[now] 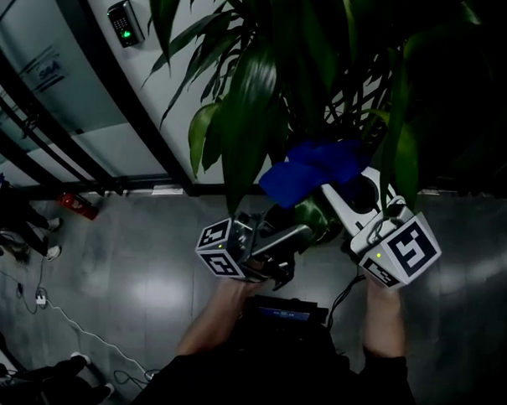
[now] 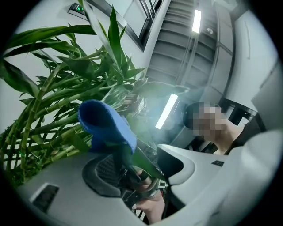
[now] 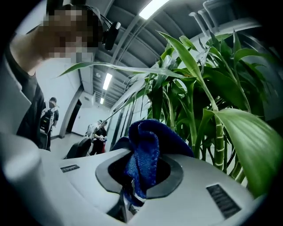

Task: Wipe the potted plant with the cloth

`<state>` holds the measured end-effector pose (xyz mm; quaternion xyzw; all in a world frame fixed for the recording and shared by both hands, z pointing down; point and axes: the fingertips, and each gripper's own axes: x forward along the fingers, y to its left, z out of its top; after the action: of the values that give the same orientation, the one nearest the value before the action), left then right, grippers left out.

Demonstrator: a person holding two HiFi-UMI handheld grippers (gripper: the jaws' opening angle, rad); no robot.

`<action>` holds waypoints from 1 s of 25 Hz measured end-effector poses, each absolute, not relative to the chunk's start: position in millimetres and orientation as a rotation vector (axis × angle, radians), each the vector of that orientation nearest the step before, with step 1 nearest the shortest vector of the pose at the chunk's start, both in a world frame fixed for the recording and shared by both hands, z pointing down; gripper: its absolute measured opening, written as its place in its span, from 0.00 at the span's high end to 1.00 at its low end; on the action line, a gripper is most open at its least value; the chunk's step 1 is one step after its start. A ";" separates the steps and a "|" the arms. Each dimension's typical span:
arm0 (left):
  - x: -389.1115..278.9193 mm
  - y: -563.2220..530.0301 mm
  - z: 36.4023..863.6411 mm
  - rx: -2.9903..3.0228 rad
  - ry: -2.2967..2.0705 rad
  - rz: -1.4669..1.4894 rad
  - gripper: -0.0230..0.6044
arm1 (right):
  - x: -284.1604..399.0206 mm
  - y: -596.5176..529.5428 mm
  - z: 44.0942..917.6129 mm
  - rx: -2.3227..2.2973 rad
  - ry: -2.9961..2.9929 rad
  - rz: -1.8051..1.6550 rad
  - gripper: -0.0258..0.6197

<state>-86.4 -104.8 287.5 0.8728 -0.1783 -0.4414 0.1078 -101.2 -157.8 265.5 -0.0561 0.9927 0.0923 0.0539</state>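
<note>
The potted plant fills the top of the head view with long dark green leaves; its bamboo-like stems show in the left gripper view and the right gripper view. A blue cloth is bunched against the leaves. My right gripper is shut on it, and the cloth stands up out of the jaws. My left gripper sits just left of and below the cloth. Its jaws stand apart with a narrow leaf between them. The cloth hangs just beyond them.
A glossy grey floor lies below, with cables and a red object at the left. A card reader hangs on the white wall. People stand far off in the right gripper view.
</note>
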 end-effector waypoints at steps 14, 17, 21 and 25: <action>-85.2 -106.7 294.3 2.570 -0.557 -1.279 0.56 | -80.6 -139.3 280.4 -0.103 3.007 0.206 0.84; -86.8 -107.8 294.7 2.558 -0.566 -1.291 0.56 | -77.8 -128.2 281.7 -0.045 3.034 0.256 0.84; -87.6 -109.2 294.5 2.558 -0.575 -1.295 0.55 | -72.6 -115.4 272.8 0.021 3.028 0.341 0.84; -87.7 -109.1 293.7 2.562 -0.575 -1.299 0.55 | -65.4 -130.5 239.3 -0.074 2.942 0.387 0.84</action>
<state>-87.7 -109.1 293.7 0.8697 -0.1952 -0.4408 0.1060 -65.4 -130.5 239.3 -0.0248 0.9874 0.1299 0.0864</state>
